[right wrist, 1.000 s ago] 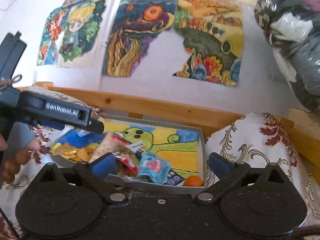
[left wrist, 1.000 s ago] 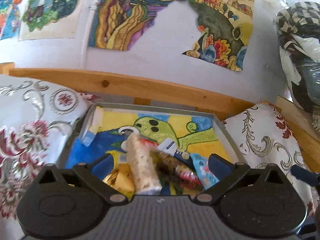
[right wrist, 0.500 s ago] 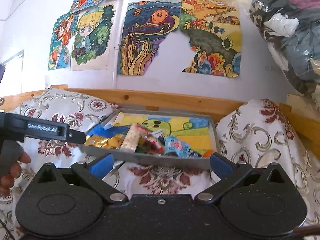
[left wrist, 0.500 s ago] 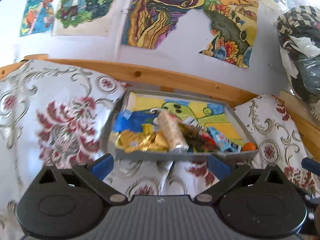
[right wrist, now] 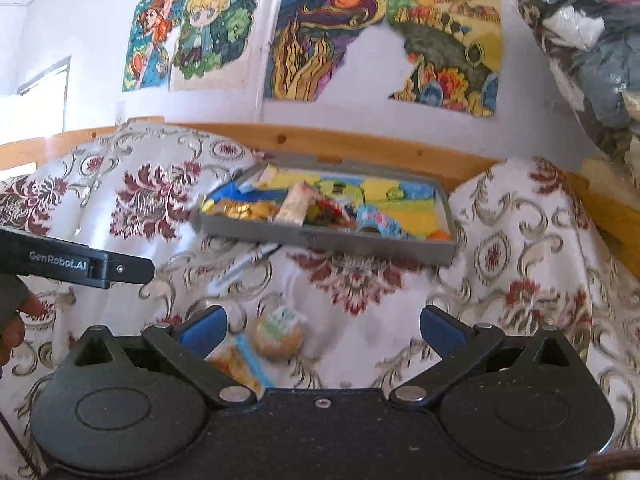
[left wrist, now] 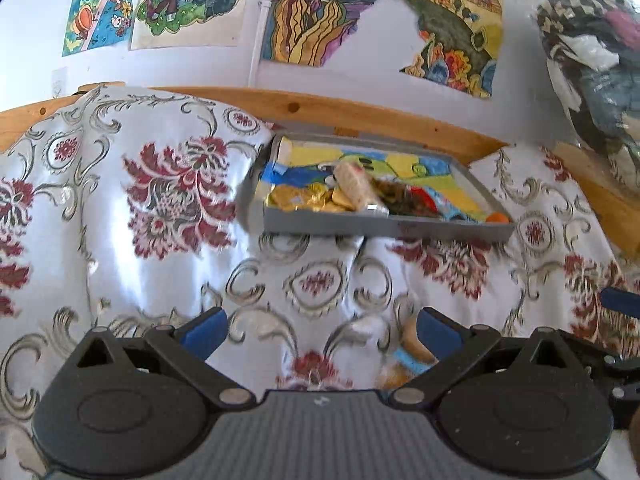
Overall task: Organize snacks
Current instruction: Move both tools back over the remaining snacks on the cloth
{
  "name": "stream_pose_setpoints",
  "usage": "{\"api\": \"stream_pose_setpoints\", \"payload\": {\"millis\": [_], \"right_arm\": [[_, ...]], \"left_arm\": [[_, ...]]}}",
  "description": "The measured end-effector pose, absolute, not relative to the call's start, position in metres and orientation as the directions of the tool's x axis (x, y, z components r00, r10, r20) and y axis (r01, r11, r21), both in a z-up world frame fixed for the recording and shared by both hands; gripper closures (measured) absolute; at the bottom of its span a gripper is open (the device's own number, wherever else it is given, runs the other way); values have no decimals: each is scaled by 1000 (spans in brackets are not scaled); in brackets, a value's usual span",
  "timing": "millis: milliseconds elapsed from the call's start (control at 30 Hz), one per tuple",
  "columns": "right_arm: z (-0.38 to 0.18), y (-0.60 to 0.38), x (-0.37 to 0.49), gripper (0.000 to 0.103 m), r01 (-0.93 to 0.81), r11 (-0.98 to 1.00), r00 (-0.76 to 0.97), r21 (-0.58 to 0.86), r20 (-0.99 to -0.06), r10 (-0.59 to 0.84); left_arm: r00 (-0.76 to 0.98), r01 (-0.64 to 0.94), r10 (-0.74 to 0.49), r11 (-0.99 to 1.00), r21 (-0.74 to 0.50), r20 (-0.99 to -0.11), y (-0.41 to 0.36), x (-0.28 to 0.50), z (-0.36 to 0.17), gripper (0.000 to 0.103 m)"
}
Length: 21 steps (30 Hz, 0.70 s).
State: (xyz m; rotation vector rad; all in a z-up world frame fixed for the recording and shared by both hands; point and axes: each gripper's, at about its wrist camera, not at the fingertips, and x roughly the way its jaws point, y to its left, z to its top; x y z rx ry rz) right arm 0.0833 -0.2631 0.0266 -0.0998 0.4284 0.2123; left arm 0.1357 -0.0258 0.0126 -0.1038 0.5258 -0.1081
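1. Taking the grey tray (right wrist: 320,242) as the landmark: it sits on the floral cloth (right wrist: 520,264) just in front of the wooden rail (right wrist: 360,142), with its long axis running left to right.
2. Far left of the tray in the right wrist view, the left gripper (left wrist: 318,330) shows as a black arm marked "GenRobot.AI", with the person's fingers (right wrist: 16,320) below it. In its own view its blue pads (left wrist: 202,332) stand wide apart with nothing between them.
3. Just below the tray's left front corner, a pen-like white stick (right wrist: 244,266) lies slanted on the cloth, its upper end pointing up-right toward the tray.
4. Inside the tray at the left end lie gold-wrapped sweets (right wrist: 240,210). Beside them a pale long snack bar (right wrist: 294,206) lies with its long axis running from the tray's back to its front edge.
5. Right of the bar sit dark and red packets (right wrist: 330,212), then a light blue packet (right wrist: 374,220), and a small orange ball (right wrist: 438,235) in the right front corner.
6. Well in front of the tray, a round wrapped bun (right wrist: 278,332) lies on the cloth, with a yellow snack packet (right wrist: 236,366) to its lower left.
7. The right gripper (right wrist: 322,330) hovers over these two, its jaws spread wide and empty.
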Motion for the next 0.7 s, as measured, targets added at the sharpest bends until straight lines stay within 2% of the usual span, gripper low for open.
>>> {"api": "stream_pose_setpoints", "payload": {"millis": [700], "right_arm": [[-16, -259, 71, 1, -172, 984, 793, -37, -598, 116]], "left_arm": [[790, 129, -123, 991, -34, -601, -35, 117, -31, 1]]}}
